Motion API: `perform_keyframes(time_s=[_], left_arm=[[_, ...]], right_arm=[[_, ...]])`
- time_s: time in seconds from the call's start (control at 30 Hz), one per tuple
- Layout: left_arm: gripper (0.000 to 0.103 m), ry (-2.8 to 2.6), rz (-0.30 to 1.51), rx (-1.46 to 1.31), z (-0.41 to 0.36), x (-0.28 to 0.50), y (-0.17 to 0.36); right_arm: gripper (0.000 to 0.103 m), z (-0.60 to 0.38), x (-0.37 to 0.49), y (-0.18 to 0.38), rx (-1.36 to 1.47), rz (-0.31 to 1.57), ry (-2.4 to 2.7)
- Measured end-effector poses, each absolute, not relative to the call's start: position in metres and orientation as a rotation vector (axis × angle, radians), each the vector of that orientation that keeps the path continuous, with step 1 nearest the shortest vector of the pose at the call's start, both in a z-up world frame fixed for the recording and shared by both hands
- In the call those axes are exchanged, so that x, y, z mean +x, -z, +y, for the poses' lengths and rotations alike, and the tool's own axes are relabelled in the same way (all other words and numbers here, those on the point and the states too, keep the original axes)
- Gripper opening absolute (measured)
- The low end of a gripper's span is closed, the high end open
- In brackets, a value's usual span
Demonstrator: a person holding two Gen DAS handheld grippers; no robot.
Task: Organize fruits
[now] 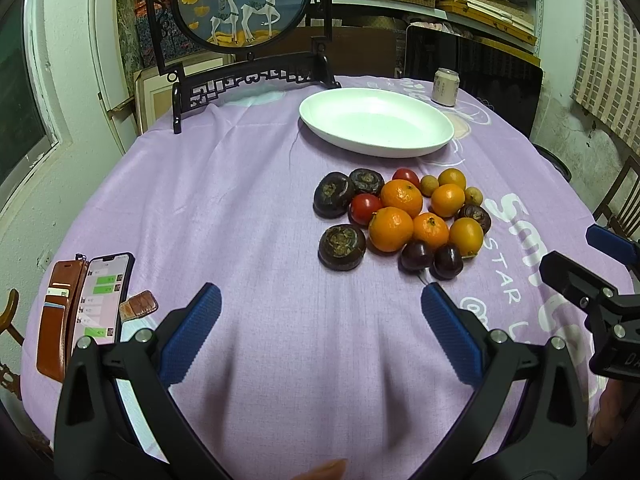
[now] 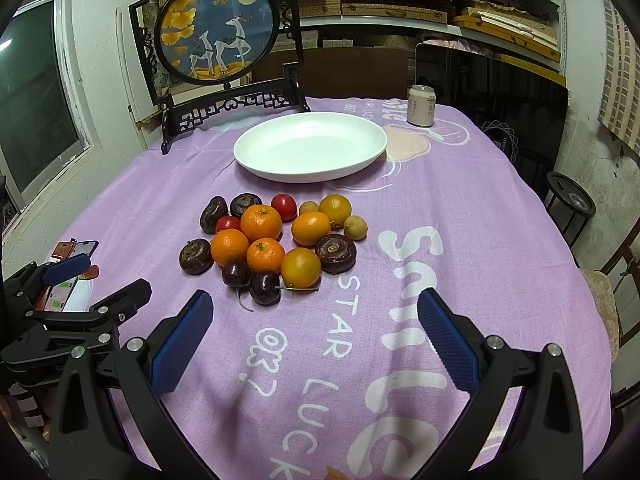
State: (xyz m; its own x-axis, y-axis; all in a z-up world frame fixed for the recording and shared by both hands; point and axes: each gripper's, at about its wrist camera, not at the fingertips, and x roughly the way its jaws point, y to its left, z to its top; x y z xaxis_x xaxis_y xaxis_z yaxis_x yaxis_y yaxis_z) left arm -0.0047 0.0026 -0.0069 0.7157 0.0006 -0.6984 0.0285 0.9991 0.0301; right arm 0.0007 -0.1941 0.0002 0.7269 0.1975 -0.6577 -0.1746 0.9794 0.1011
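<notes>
A pile of fruit (image 1: 404, 216) (image 2: 272, 240) lies on the purple cloth: several oranges (image 2: 261, 222), dark water chestnuts (image 1: 342, 247), two red tomatoes (image 1: 365, 209), two dark cherries (image 2: 265, 287) and small tan longans (image 2: 354, 227). Behind it sits an empty white oval plate (image 1: 376, 120) (image 2: 310, 146). My left gripper (image 1: 320, 300) is open, low over the cloth in front of the pile, nothing between its blue pads. My right gripper (image 2: 314, 308) is open too, just short of the cherries. Each gripper shows at the edge of the other's view.
A drink can (image 1: 445, 86) (image 2: 421, 105) stands behind the plate at the right. A framed round deer picture (image 1: 244, 4) on a black stand occupies the far left edge. A phone in a brown wallet case (image 1: 86, 308) lies at the near left. A black stool (image 2: 570, 204) stands right of the table.
</notes>
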Motion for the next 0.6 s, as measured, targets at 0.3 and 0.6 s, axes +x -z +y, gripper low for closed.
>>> perform_keyframes(time_s=[0.3,0.6], left_arm=[[0.101,0.017,0.779,0.037,0.0023,-0.0041,0.0087],[0.101,0.021,0.803,0.040,0.0025,0.0008,0.0127]], right_arm=[[0.102,-0.1938,0.0003,0.0004,0.033,0.729,-0.206],[0.102,-0.1912,0.0025,0.0054,0.026,0.745,-0.211]])
